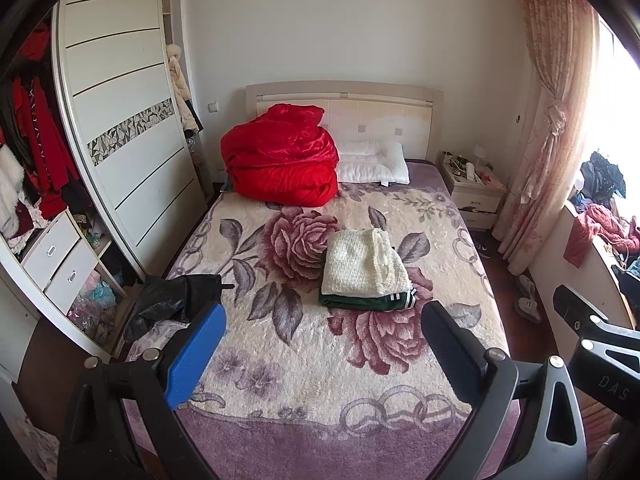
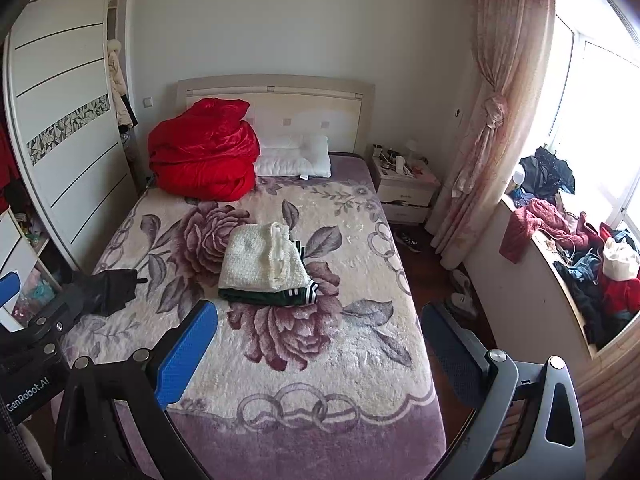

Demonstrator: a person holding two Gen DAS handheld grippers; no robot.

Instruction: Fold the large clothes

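Your left gripper (image 1: 322,354) and right gripper (image 2: 318,354) both hang spread wide, empty, above the bed (image 1: 312,380). Folded cream sweater (image 1: 366,264) sits on a green garment (image 1: 372,300) mid-bed; black jacket (image 1: 168,300) lies at the left edge. Only the right view shows "GenRobot.AI"; the left shows "DAS".

Both wrist views high above the foot of the bed (image 1: 400,380), facing its headboard (image 2: 276,92), left view set leftward
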